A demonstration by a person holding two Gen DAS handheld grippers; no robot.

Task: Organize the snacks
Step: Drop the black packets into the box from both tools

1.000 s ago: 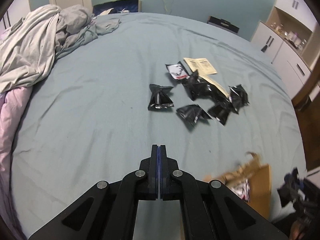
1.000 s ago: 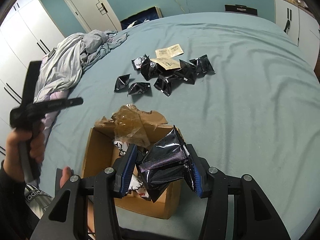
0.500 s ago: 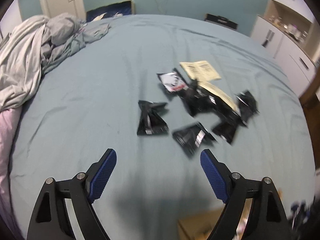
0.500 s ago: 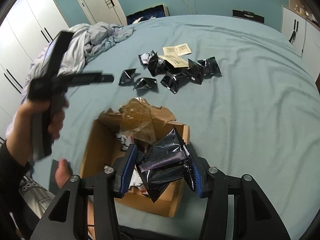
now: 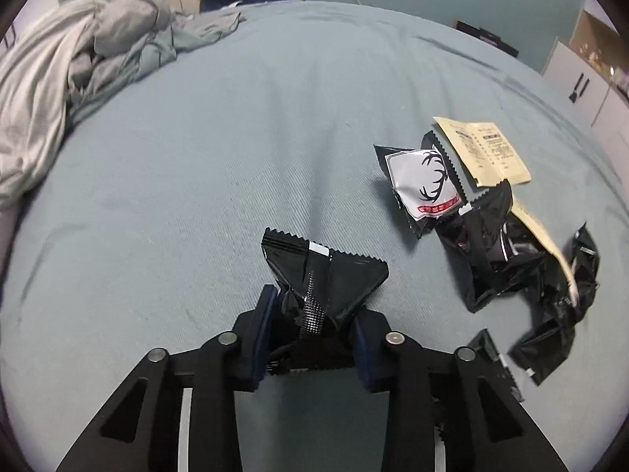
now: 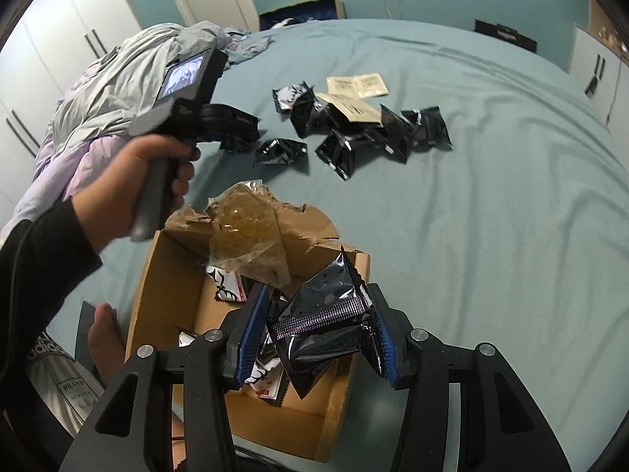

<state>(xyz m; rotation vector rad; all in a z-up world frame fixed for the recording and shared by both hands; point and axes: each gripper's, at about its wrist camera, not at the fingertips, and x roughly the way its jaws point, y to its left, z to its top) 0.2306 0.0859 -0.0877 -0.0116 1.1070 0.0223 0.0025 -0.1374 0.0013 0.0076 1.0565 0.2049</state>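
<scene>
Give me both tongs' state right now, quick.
Left tongs: closed on a black snack packet on the bed.
Right tongs: closed on a black foil packet above the cardboard box.

Black linkage arms with silver screws, blue-ribbed fingers (image 6: 253, 334); bare left hand (image 6: 129, 188), black sleeve (image 6: 35, 275)

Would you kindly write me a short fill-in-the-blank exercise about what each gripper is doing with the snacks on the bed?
1. The left gripper is shut on a ____ snack packet.
2. The right gripper holds its packet above the open cardboard ____.
3. The loose packet with the white label shows a drawing of ____.
4. The snack pile lies on a blue-green ____.

Missing words: black; box; antlers; bed
</scene>
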